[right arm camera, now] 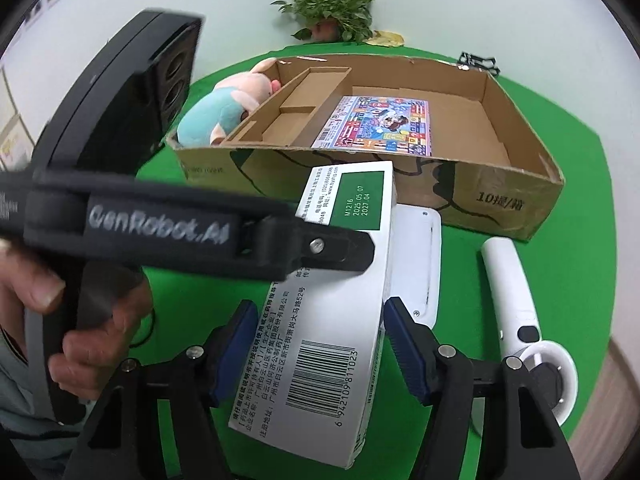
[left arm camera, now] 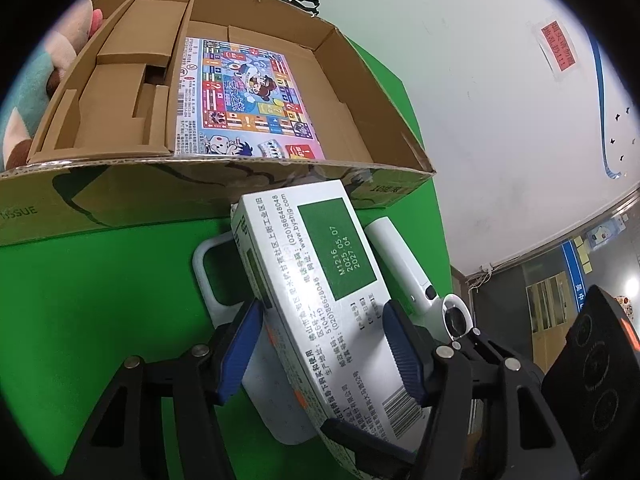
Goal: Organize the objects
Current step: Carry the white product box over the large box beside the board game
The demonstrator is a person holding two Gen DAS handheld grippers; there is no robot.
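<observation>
A white medicine box (left arm camera: 316,280) with a green date panel and a barcode (right arm camera: 324,376) sits just in front of the open cardboard carton (left arm camera: 360,92). My left gripper (left arm camera: 320,312) is shut on it, blue pads pressed against both long sides. My right gripper (right arm camera: 316,312) is shut on the same box nearer its barcode end. In the right wrist view the left gripper reaches in from the left, and one of its fingers (right arm camera: 344,252) lies across the box. A colourful game box (right arm camera: 380,128) lies flat inside the carton (right arm camera: 500,200).
Under the medicine box lies a flat white device (right arm camera: 420,256). A white handheld controller (right arm camera: 516,300) lies to its right on the green cloth. A plush toy (right arm camera: 224,112) leans at the carton's far left, with a potted plant (right arm camera: 332,12) behind. A hand (right arm camera: 48,292) holds the left gripper's handle.
</observation>
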